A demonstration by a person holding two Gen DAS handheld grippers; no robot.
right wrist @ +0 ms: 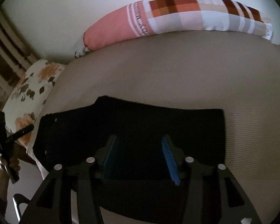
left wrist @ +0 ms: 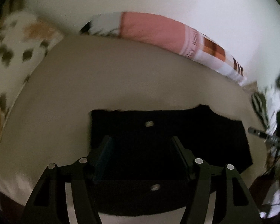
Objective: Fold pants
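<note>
While both grippers' fingers [right wrist: 169, 155] hover parted and empty above black pants [right wrist: 158, 123] near the bed's [right wrist: 177, 74] front edge, a careless snag could unfold them.

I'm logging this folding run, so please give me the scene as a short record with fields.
garment: black pants, lying flat in a compact rectangle
surface: beige bed cover
behind: pink checked pillow at the wall
side: floral pillow
left claw: open, above the pants, nothing gripped
right claw: open, above the pants, nothing gripped
</note>
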